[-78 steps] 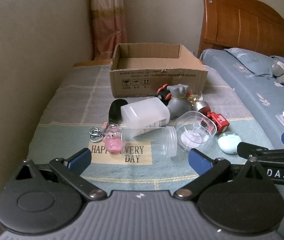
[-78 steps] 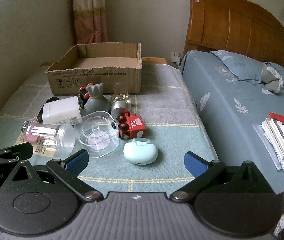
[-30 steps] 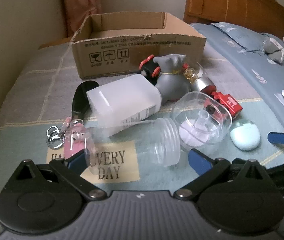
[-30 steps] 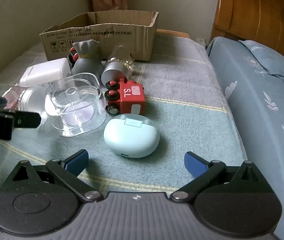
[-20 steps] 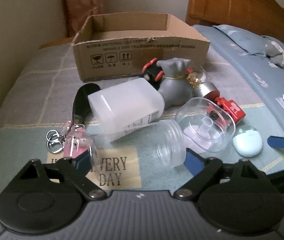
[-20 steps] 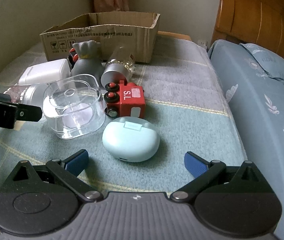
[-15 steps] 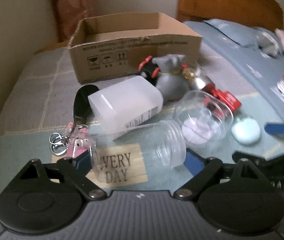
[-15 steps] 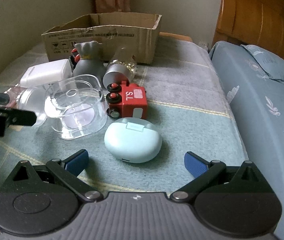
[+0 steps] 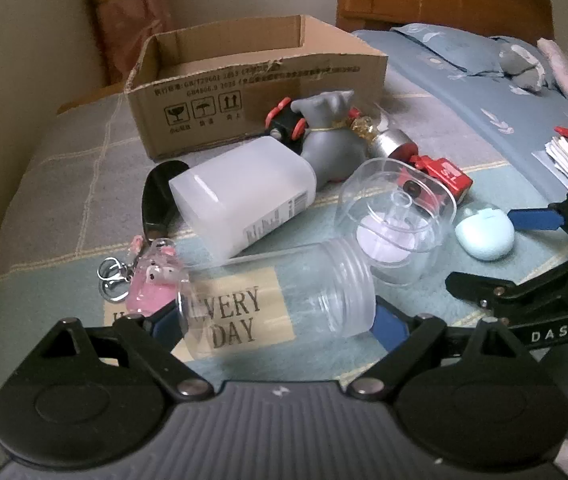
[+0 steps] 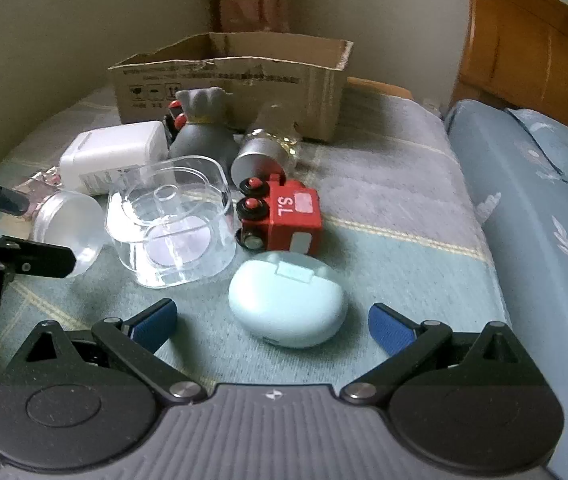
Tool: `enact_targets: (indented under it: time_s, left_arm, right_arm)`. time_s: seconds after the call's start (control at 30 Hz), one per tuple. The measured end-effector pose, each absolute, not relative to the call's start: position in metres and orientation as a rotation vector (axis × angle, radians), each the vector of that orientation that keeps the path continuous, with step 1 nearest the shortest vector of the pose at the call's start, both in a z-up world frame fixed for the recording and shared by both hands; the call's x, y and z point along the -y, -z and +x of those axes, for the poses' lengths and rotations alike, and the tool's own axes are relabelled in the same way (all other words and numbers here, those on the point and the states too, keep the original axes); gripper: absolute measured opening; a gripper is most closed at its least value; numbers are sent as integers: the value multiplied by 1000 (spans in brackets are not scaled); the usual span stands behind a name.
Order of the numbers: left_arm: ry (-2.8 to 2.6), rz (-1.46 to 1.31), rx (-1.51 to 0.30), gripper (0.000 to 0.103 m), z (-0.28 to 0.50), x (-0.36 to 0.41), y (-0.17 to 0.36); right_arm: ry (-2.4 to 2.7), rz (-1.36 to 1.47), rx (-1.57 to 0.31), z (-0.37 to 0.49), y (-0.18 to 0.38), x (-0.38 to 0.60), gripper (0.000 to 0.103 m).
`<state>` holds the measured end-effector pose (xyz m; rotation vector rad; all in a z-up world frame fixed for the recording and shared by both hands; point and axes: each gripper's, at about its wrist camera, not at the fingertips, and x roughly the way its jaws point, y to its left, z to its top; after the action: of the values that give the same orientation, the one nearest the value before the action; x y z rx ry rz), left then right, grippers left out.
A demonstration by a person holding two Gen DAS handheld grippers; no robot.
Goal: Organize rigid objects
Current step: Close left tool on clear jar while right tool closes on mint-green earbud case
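The left claw (image 9: 280,322), earlier standing clear and wide, has closed around the clear threaded plastic jar (image 9: 280,292) lying near the bed's front edge, while the wide-open right claw (image 10: 272,320) brackets the pale-blue oval case (image 10: 287,304), readying both for the cardboard box (image 9: 260,80).

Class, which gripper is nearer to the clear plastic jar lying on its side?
Left. The left gripper has its blue fingertips at either end of the clear plastic jar; the right gripper straddles the mint case instead.
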<state>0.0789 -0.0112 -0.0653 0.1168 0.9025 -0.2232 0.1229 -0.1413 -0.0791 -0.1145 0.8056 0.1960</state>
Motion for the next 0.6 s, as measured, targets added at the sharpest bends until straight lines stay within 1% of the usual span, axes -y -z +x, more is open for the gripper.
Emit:
enact_targets:
  time_s: [0.13,0.17,0.33,0.37,0.53,0.6]
  left_arm:
    - [201,115,-908,93,80,14,66]
    - [198,112,-909,93,81,14,66]
    - [179,108,-916,92,84,15,66]
    - [179,110,-917,92,84,15,66]
    - [191,126,-915,92,85,15,64]
    - [198,137,-911,92,85,15,63]
  right_arm:
    - [-241,-131,-798,129,79,142,103]
    - [-254,-136,-796,130,79,143,101]
    - [-306,-159,-788,133,76,145,89]
    - [-308,-160,-787,133,75,145,85]
    - [-299,-168,-787,130,73,148,76]
    - [-290,-176,-785,130,72,149,69]
